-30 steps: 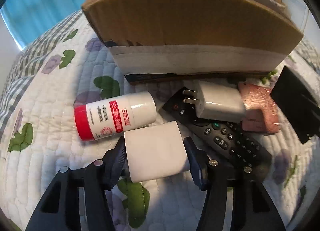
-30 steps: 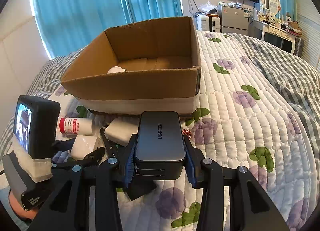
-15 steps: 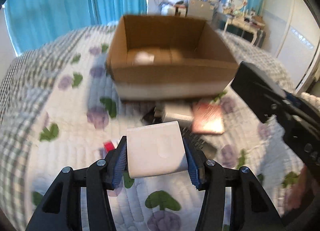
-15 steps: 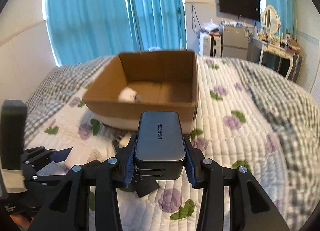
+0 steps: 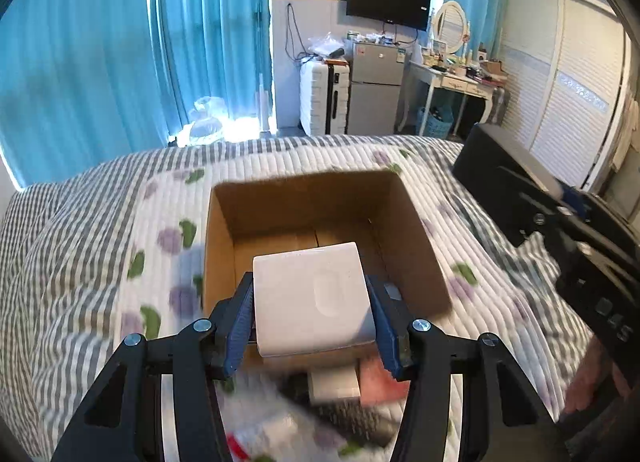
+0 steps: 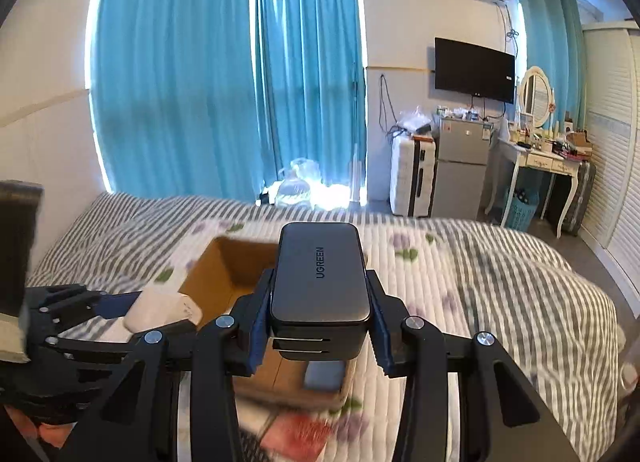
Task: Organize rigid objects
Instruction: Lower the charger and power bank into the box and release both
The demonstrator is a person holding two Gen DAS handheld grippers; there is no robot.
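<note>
My left gripper [image 5: 310, 318] is shut on a white square charger block [image 5: 312, 298] and holds it above the near edge of the open cardboard box [image 5: 224, 246] on the bed. My right gripper [image 6: 320, 326] is shut on a dark grey UGREEN power bank [image 6: 320, 274], raised above the same box [image 6: 216, 270]. In the right wrist view the left gripper [image 6: 120, 314] with the white block [image 6: 160, 308] is at lower left. In the left wrist view the right gripper's body [image 5: 560, 230] is at the right.
Below the box, blurred, lie a white adapter [image 5: 334, 384], a pink flat item [image 5: 380, 380] and a dark remote [image 5: 352, 418] on the floral quilt [image 5: 160, 262]. Blue curtains, a fridge, a suitcase and a dresser stand beyond the bed.
Both grippers have risen from the quilt and moved forward over the box, each keeping its object. The loose items now lie below and behind the fingers.
</note>
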